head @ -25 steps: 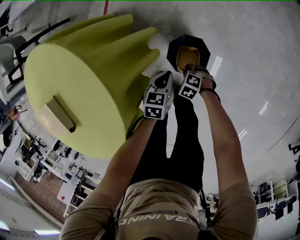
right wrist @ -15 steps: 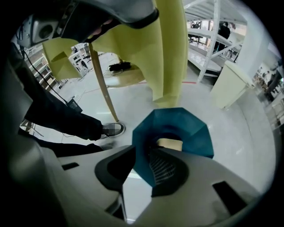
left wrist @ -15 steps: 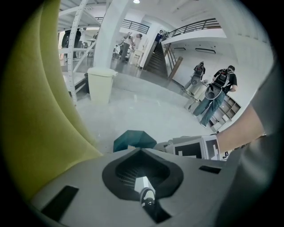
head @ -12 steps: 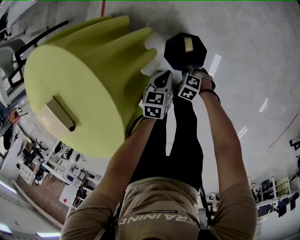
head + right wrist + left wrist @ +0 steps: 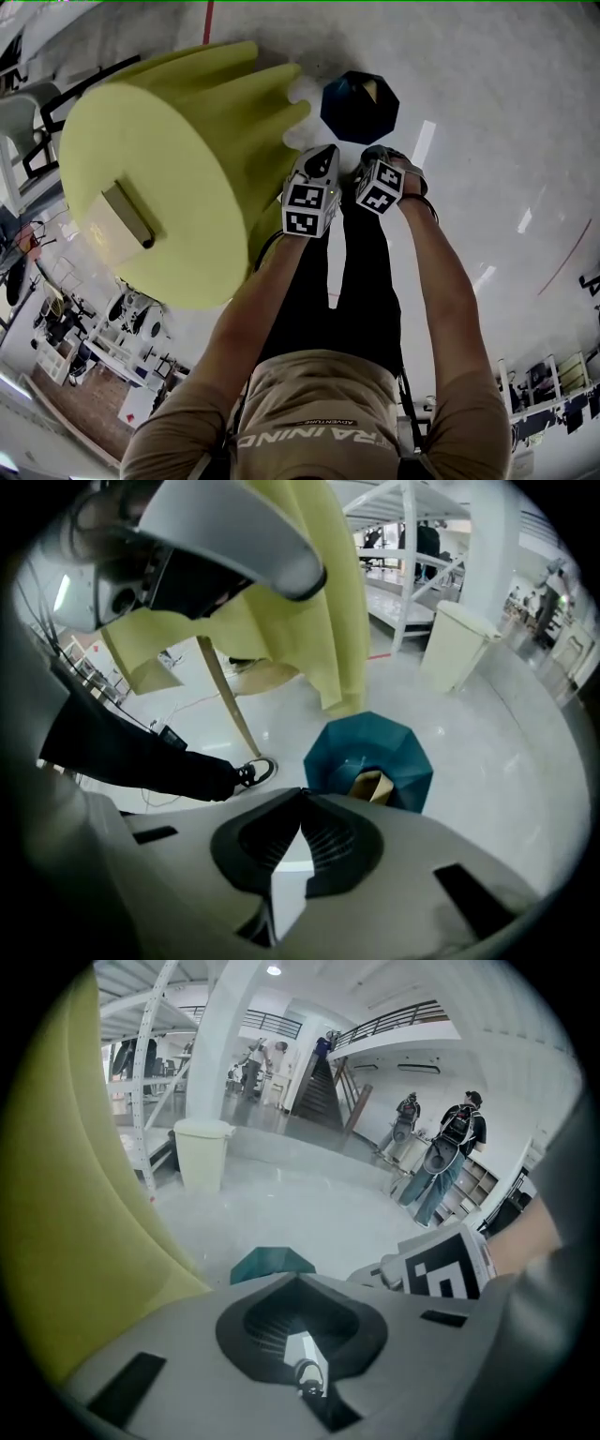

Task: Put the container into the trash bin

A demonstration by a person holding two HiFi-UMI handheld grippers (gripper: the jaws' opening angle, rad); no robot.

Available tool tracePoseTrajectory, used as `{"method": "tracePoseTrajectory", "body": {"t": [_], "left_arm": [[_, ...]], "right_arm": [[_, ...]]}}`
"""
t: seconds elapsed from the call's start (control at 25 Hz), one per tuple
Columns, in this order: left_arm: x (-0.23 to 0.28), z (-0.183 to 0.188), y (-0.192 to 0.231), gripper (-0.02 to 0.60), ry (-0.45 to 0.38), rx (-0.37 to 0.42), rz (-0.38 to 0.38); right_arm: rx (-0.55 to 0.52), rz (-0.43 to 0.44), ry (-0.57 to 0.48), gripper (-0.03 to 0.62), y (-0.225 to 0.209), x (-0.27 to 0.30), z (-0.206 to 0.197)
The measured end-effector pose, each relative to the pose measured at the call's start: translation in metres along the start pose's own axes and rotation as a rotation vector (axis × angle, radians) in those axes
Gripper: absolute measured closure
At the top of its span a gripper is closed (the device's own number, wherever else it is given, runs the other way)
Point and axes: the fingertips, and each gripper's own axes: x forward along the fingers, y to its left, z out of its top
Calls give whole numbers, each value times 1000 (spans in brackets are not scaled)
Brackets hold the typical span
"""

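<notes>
While the hall's pale, glossy floor spreads under everything, mirroring the ceiling lights and crossed by 1 red line, the left gripper view shows white shelving, a staircase and a few standing people at the far side. It also shows 1 cream lidded bin beside a white column. Next in bulk is 1 yellow-green table with fluted legs, and 1 tan slab lies on its round top. The person's black trousers show below the 2 bare forearms. 1 dark teal trash bin, faceted and open at the top, stands on the floor just beside the table's legs. The 2 grippers hang side by side above the bin, clear of it. The left gripper has its tongs pressed together on nothing. The right gripper has its tongs closing, all but met, with nothing between them. Smallest is the 1 tan container. It sits inside the trash bin, leaning on the inner wall with its upper end pointing toward the rim. Its long axis runs steeply downward, and its lower part is hidden.
</notes>
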Motion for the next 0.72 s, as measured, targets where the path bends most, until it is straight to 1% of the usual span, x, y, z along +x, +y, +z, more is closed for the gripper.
{"method": "tracePoseTrajectory", "body": {"t": [0.04, 0.2, 0.32, 0.4, 0.56, 0.64, 0.72], "left_arm": [[-2, 1, -2, 580, -2, 3, -1], [-19, 1, -17, 580, -2, 15, -24], [-42, 4, -34, 580, -3, 30, -38], [-59, 14, -45, 580, -25, 32, -46], [-92, 46, -66, 580, -80, 66, -77], [-113, 61, -79, 580, -100, 83, -99], [-134, 76, -92, 580, -124, 114, -124]], "right_arm": [[7, -13, -15, 588, -1, -8, 2], [-31, -54, -62, 589, 8, -46, 15], [30, -73, -113, 589, 15, -82, 25], [85, -83, -145, 591, 19, -108, 30], [162, -127, -213, 591, 24, -161, 44], [185, -152, -239, 591, 31, -192, 49], [184, -175, -245, 591, 40, -219, 52]]}}
